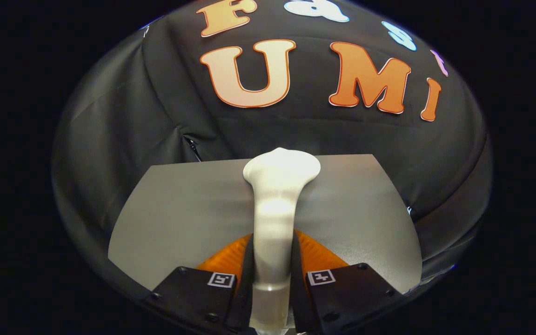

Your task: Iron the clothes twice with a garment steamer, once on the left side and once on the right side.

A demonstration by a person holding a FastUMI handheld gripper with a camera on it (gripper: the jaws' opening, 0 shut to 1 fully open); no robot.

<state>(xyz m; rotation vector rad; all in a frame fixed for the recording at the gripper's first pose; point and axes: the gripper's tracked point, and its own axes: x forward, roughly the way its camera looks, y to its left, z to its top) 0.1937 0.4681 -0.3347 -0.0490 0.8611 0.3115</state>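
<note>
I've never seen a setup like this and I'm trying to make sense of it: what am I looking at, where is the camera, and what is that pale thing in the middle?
The camera rides on a hand-held gripper and looks forward along its two fingers. Both fingers press on the handle of a white garment steamer, whose wider head points away, beyond them. Under it lies a flat grey surface; whether that is the garment or a table I cannot tell. Behind hangs the booth's black cloth wall.
</note>
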